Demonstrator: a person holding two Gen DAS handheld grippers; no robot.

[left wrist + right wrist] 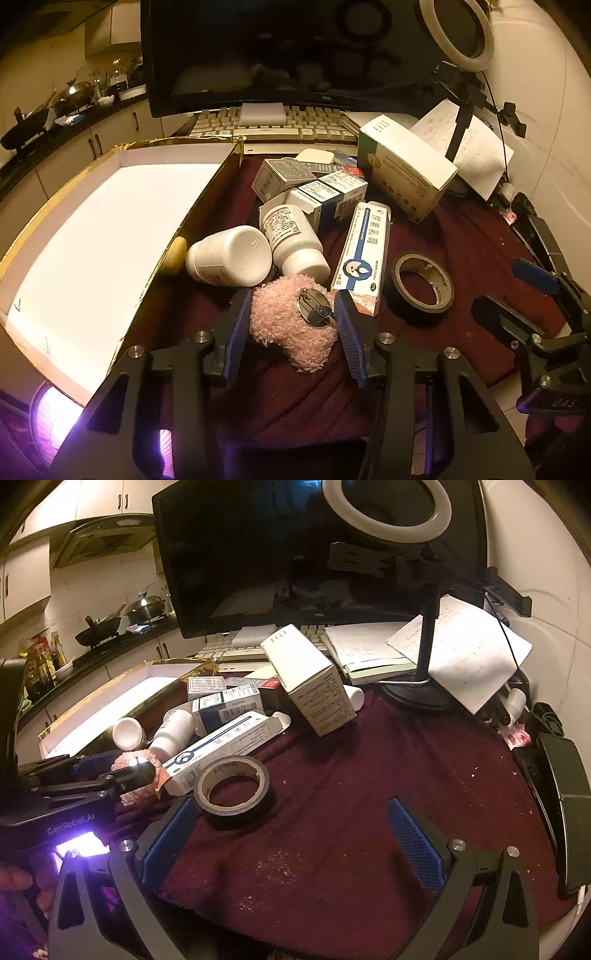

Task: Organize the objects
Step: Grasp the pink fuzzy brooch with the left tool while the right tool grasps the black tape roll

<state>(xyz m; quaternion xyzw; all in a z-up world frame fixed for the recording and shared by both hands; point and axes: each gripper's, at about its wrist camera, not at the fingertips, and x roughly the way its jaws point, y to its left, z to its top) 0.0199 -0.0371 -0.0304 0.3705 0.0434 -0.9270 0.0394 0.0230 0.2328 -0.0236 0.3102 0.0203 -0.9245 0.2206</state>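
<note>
Open white-lined box (92, 229) at far left on the desk; left tool (291, 321) clamped around the pink fuzzy toy (291, 332) just beside the bottles (229, 258); black tape roll (234, 790) next; right tool (291, 834) spread wide, empty.

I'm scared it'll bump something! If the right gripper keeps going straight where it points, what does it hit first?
Probably just the red cloth. The right gripper is open; the tape roll sits slightly left of its path.
</note>
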